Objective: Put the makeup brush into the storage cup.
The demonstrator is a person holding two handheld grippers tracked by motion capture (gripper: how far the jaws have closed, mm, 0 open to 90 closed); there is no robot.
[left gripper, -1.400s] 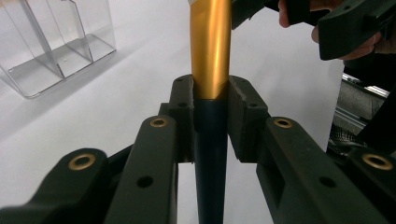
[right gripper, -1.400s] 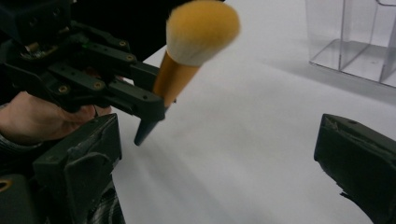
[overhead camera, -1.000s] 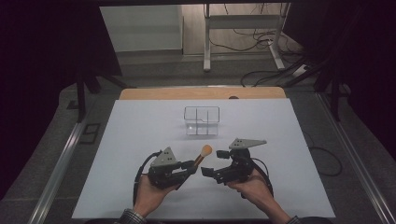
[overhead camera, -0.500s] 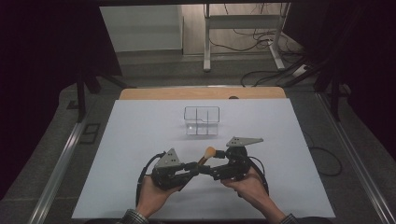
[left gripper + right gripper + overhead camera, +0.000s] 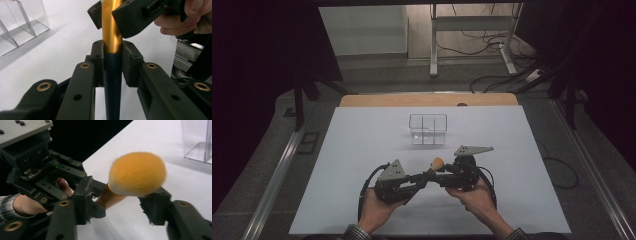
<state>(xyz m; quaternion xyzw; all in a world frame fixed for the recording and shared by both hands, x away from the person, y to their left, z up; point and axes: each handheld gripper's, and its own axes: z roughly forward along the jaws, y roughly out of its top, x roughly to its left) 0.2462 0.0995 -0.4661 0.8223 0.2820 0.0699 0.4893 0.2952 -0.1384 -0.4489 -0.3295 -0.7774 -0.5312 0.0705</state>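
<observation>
At the left of the high view we see the left gripper [image 5: 424, 178], clenched on the dark handle of a makeup brush [image 5: 438, 163]; in the left gripper view its pads pinch the handle [image 5: 111, 72] right where the navy part meets the gold ferrule. The brush runs up and to the right from that grip, lifted clear of the white bench [image 5: 362, 150], and its fluffy orange head sits between the two grippers. Next comes the right gripper [image 5: 441, 176], whose jaws have just been closing around the gold ferrule; in the right gripper view the brush head [image 5: 137, 173] floats between them, one jaw looks to be against the ferrule and the other stands a little off (so we cannot call it a firm grip yet). Behind the grippers, near the middle of the bench, stands a clear divided organizer [image 5: 428, 129], well apart from the brush.
</observation>
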